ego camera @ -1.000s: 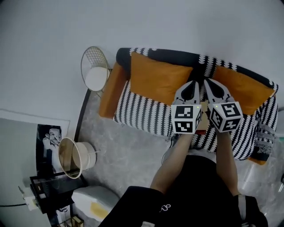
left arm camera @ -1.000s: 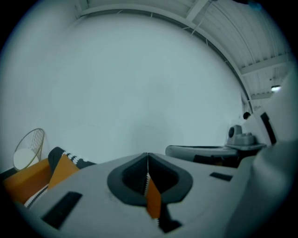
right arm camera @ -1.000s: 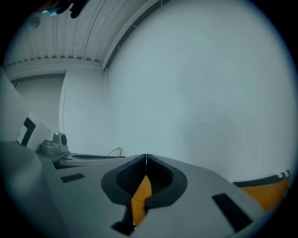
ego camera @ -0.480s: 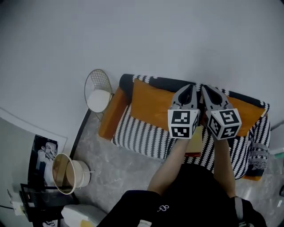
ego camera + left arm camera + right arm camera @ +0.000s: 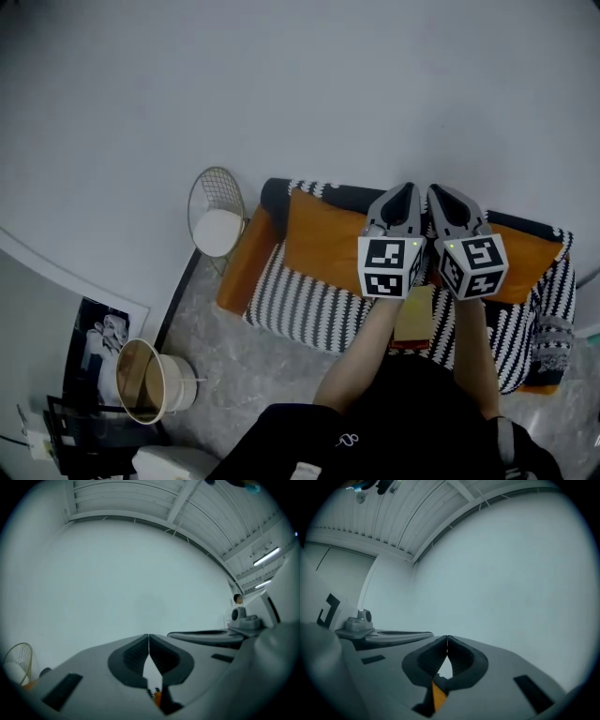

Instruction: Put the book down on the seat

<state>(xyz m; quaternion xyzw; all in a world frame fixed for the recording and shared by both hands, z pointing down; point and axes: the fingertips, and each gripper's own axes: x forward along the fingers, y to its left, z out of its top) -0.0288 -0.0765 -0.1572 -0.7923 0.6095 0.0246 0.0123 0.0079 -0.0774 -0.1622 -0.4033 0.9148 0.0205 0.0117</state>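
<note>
**Book on seat; both hand-held grippers closed and empty**

Position of book: the book (image 5: 414, 317) lies flat on the striped seat (image 5: 305, 302) of the sofa. It shows between the person's forearms. The left hand-held gripper (image 5: 405, 190) and right hand-held gripper (image 5: 440, 191) are side by side, well clear of the book. Neither touches it.

Gripper state: in its own view each has its jaws fully together, tips meeting, with nothing between them. Both face a bare wall (image 5: 140, 588).

View differences: only the head view shows the book, the seat and the orange cushions (image 5: 328, 239). The gripper views show only a sliver of orange under the closed jaws. The left gripper view catches the wire basket (image 5: 16, 660) at its lower left edge. Each gripper view shows the other gripper alongside, and the ceiling.
</note>
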